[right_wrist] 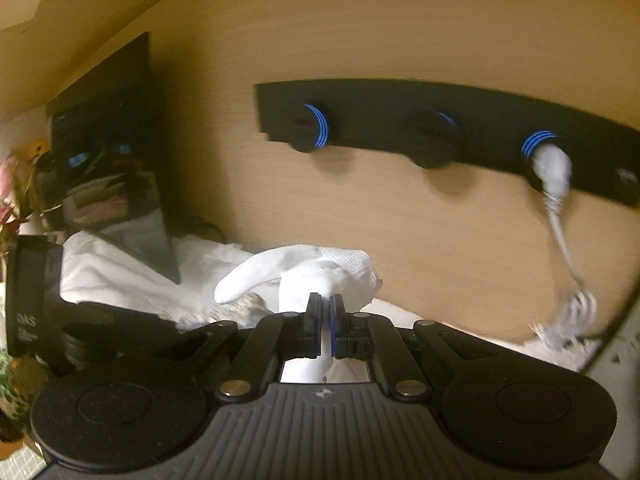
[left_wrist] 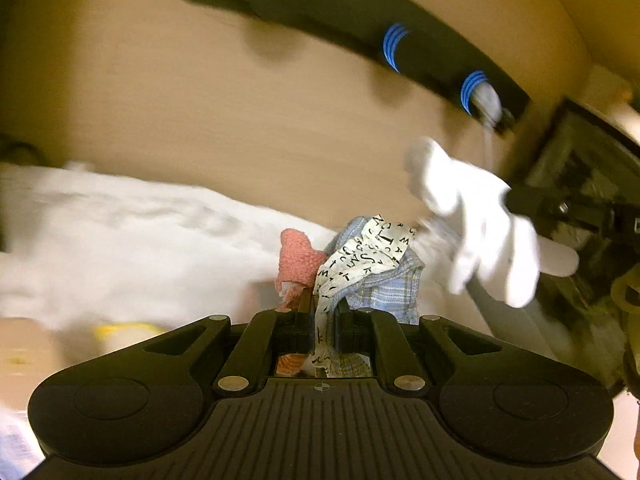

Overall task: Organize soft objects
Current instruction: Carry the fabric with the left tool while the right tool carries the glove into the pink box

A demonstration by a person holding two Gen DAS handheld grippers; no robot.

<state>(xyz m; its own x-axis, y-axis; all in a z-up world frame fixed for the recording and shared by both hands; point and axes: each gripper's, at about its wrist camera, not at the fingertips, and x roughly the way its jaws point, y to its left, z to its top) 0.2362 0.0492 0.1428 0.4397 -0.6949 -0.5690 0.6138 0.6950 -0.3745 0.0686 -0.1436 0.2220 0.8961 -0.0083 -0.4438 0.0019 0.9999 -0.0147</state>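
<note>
My left gripper (left_wrist: 322, 312) is shut on a bundle of cloths: a white strip with black letters (left_wrist: 360, 264), a blue plaid cloth (left_wrist: 384, 292) and a pink knitted piece (left_wrist: 296, 264). My right gripper (right_wrist: 325, 312) is shut on a white glove (right_wrist: 296, 276); the glove also shows in the left wrist view (left_wrist: 476, 220), with the right gripper behind it at the right. A black hook rail (right_wrist: 400, 120) with blue-ringed pegs hangs on the wooden wall ahead; it also shows in the left wrist view (left_wrist: 320, 0). A white cord (right_wrist: 554, 176) hangs from its right peg (right_wrist: 538, 144).
A white cloth (left_wrist: 120, 240) lies below the wall; it also shows in the right wrist view (right_wrist: 120, 276). A dark slanted panel (right_wrist: 120, 152) stands at the left with flowers (right_wrist: 12, 200) beside it. A black device (right_wrist: 28, 296) is at the far left. A yellow item (left_wrist: 124, 330) lies low left.
</note>
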